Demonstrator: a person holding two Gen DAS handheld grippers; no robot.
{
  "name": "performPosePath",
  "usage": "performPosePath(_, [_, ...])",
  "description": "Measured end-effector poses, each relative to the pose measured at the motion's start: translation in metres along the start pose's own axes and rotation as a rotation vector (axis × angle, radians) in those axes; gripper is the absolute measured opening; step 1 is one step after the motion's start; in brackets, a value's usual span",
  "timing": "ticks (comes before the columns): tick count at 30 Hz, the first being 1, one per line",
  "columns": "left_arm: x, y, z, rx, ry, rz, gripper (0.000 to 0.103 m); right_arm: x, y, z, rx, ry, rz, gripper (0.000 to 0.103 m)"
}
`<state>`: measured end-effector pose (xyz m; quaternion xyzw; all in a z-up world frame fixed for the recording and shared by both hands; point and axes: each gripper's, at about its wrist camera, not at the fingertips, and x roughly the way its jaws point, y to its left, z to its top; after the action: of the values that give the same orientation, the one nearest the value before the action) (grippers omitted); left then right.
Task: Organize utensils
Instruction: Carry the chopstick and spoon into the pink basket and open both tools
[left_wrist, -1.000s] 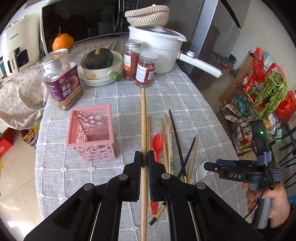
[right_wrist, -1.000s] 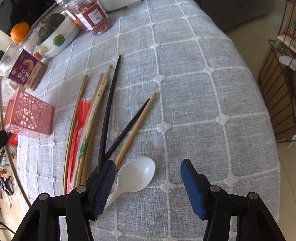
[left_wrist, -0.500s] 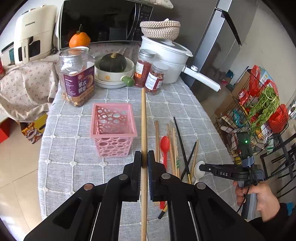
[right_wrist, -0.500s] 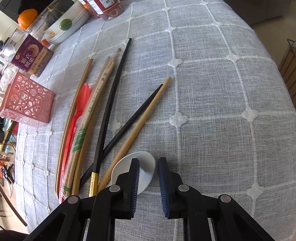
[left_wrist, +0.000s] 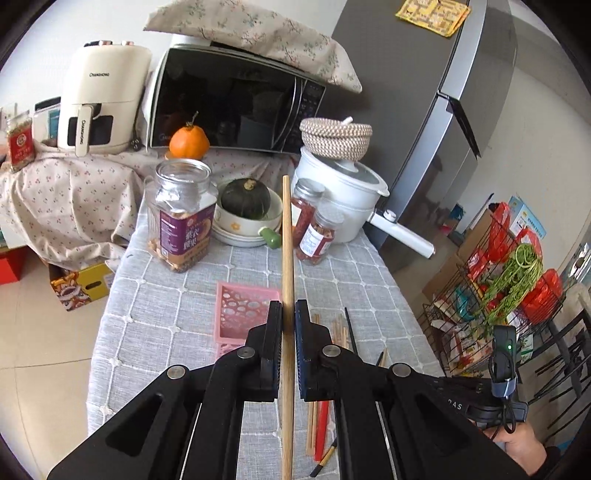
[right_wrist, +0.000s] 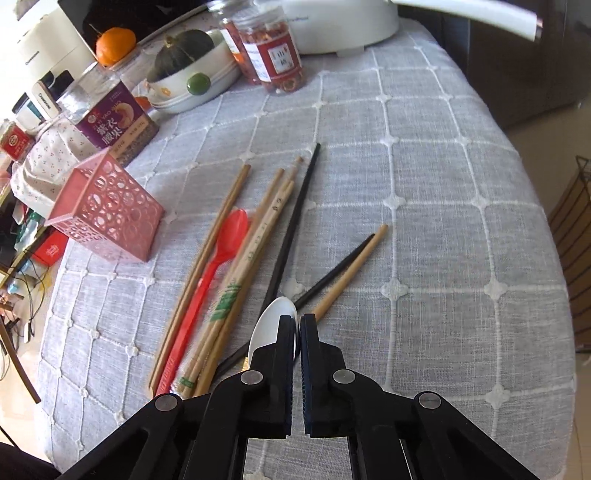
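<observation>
Left gripper (left_wrist: 287, 325) clamped on long wooden stick (left_wrist: 286, 258), held above table. Only right wrist view shows right gripper (right_wrist: 298, 326) pinching white spoon (right_wrist: 271, 325) bowl, jaws nearly closed. Beyond: red plastic spoon (right_wrist: 221, 254), bamboo and black chopsticks (right_wrist: 258, 251) loose on grey checked cloth (right_wrist: 424, 221). Pink perforated basket (right_wrist: 107, 214) left, upright.

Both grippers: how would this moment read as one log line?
left gripper: shut on long wooden stick | right gripper: shut on white plastic spoon | pink perforated basket: upright on tablecloth
</observation>
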<state>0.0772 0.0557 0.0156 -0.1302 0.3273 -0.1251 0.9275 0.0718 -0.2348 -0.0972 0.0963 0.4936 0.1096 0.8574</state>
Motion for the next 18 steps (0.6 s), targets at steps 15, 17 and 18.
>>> performPosePath(15, [0.022,0.007,0.044,0.039,-0.45,0.135,0.007,-0.066,0.068,0.061,-0.001,-0.458,-0.016,0.002])
performPosePath(17, [0.034,0.008,0.045,0.052,-0.462,0.15,0.007,-0.068,0.08,0.069,-0.004,-0.515,-0.025,0.002])
performPosePath(18, [0.041,0.009,0.045,0.052,-0.46,0.154,0.007,-0.068,0.086,0.073,-0.006,-0.546,-0.031,0.002])
